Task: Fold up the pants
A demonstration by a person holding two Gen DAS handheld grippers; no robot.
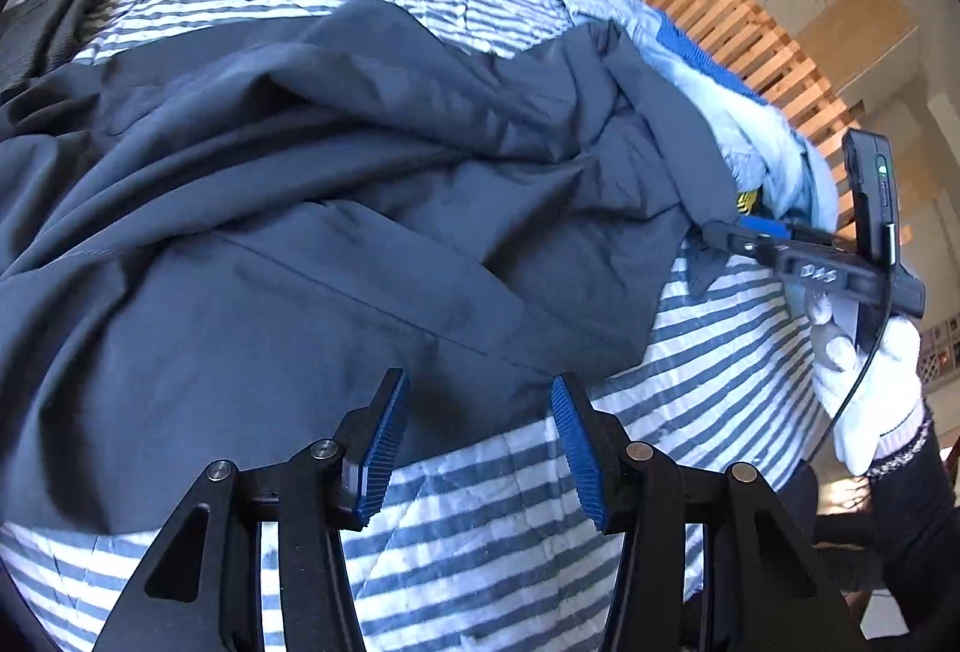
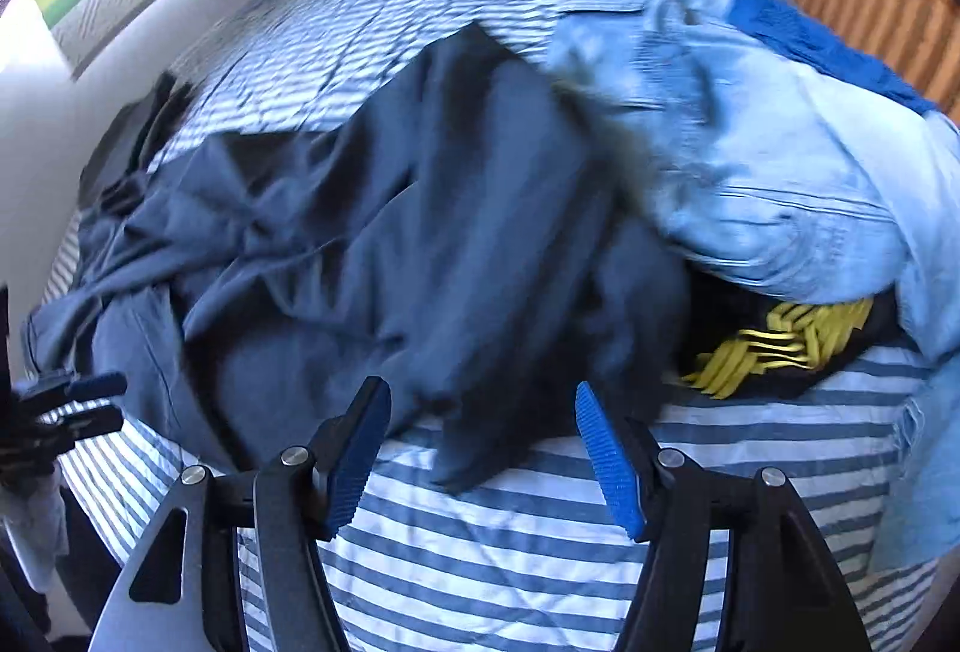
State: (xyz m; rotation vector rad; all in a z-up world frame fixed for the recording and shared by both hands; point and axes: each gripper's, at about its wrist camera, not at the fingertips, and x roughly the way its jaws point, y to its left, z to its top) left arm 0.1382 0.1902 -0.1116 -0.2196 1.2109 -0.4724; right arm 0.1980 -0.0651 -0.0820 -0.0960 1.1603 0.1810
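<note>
since the dark blue pants point(image 1: 336, 208) lie rumpled across the striped bedspread point(image 1: 690, 352), just beside a pile of light blue clothes point(image 2: 750, 159), the step in hand looks like spreading them flat. both tools are spread apart and hold nothing: the left gripper point(image 1: 477, 448) hovers at the near hem, the right gripper point(image 2: 483, 463) over a hanging corner. best to pinch the outer edges, pull them apart evenly, and keep clear of the pile.
</note>
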